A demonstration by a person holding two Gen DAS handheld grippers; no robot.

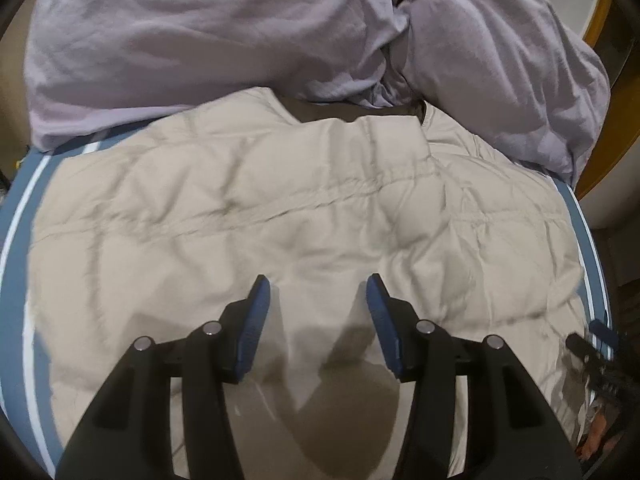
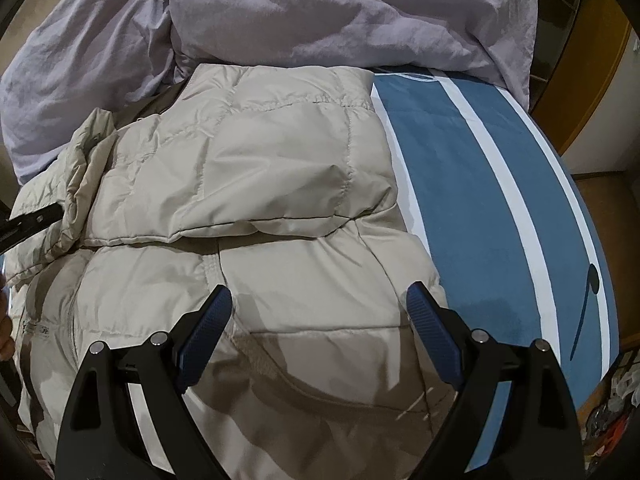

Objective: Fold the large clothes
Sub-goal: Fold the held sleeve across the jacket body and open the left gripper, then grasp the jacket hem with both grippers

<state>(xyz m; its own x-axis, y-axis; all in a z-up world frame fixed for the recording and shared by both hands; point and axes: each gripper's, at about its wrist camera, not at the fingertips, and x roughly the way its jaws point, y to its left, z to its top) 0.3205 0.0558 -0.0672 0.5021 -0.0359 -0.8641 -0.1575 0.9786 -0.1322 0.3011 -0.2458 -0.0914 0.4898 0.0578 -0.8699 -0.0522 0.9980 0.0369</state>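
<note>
A: Where does the left gripper (image 1: 318, 284) stand?

B: Its jaws are partly apart with nothing between them. It hangs tilted down over the jacket (image 1: 280, 216), which fills the space under and ahead of the tips. Whether the pads touch the cloth cannot be told.

A: And the right gripper (image 2: 320, 296)?

B: Wide apart, also empty, over the jacket's near right part. Just ahead of its tips a quilted flap (image 2: 260, 160) lies doubled back over the body, its edge running crosswise.

A: So a fold is in?

B: It looks that way: one part seems turned in on the right side. The jacket still lies broad, though, and on the left a loose rumpled bit (image 2: 76, 184) sticks out beside the flap.

A: What lies past the jacket?

B: A lilac duvet (image 1: 200, 40) heaped at the far end, touching the jacket's top edge. To the right of the right gripper the blue sheet (image 2: 460, 200) with white stripes is bare.

A: What is left?

B: Likely the other side and then halving the length. Puffy fill may spring back open.
</note>
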